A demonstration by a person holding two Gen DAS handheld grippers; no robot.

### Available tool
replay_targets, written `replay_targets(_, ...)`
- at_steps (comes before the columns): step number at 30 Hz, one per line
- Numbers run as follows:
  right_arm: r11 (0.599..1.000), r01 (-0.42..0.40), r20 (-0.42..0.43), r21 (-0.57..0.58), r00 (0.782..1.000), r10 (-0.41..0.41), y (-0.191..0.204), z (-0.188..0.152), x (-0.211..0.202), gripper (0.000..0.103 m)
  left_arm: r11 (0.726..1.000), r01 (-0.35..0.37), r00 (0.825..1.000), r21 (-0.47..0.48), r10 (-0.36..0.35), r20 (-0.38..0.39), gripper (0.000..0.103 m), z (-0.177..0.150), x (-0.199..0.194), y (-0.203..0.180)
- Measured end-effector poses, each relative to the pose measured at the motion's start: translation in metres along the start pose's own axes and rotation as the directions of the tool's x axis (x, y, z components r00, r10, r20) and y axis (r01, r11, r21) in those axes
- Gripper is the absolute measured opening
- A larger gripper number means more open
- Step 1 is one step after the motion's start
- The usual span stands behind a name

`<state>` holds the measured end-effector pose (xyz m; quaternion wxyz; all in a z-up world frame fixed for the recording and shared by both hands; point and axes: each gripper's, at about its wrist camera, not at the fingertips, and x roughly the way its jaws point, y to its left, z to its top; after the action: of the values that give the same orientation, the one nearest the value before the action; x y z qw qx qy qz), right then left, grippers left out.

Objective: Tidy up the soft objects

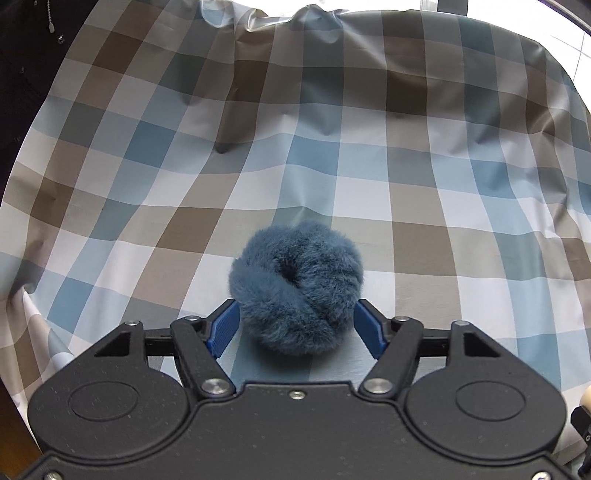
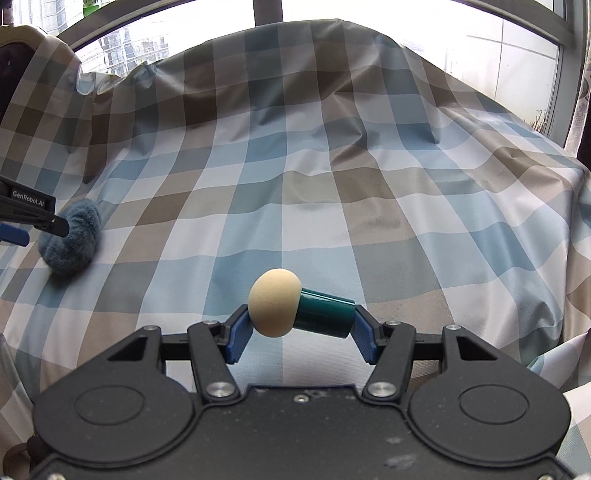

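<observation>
- Scrunchie (image 1: 295, 288): on the checked cloth (image 1: 369, 166), between the pads of the left gripper (image 1: 295, 326), flat, ring hole facing up, no long axis.
- Left gripper: jaws parted, pads just beside the fur, no squeeze visible.
- Sponge (image 2: 274, 302): clamped in the right gripper (image 2: 299, 330), well right of the scrunchie, long axis crosswise, cream head pointing toward the scrunchie, teal handle away.

a: what covers the surface?
b: a checked cloth (image 2: 332, 192) in blue, brown and white, creased and rumpled, heaped higher at the back.
a: and behind it?
b: a dark-framed window (image 2: 266, 11), bright daylight, tall buildings (image 2: 125, 48) outside at the left.
</observation>
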<state>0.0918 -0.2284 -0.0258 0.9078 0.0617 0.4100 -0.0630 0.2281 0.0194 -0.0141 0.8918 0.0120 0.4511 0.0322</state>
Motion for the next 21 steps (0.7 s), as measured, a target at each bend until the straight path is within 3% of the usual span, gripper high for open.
replay_targets(7, 1.0, -0.025, -0.027, -0.004, 0.999, 0.025, 0.004, 0.005, 0.014, 0.057, 0.999, 0.013, 1.0, 0.044, -0.013, 0.018, 0.097, -0.002, 0.015, 0.004)
replay_targets(11, 0.999, -0.032, -0.045, -0.001, 0.998, 0.032, 0.004, 0.006, 0.019, 0.057, 0.997, 0.04, 0.999, 0.06, -0.041, 0.007, 0.097, 0.007, 0.032, -0.006)
replay_targets(17, 0.999, -0.032, -0.058, 0.004, 0.998, 0.032, 0.002, 0.009, 0.026, 0.057, 0.999, -0.03, 0.999, 0.031, 0.031, -0.032, 0.096, 0.022, 0.066, -0.009)
replay_targets(21, 0.999, -0.036, -0.071, -0.003, 0.997, 0.035, 0.005, 0.01, 0.031, 0.057, 0.999, -0.034, 0.996, -0.007, 0.033, -0.082, 0.08, 0.021, 0.082, -0.001)
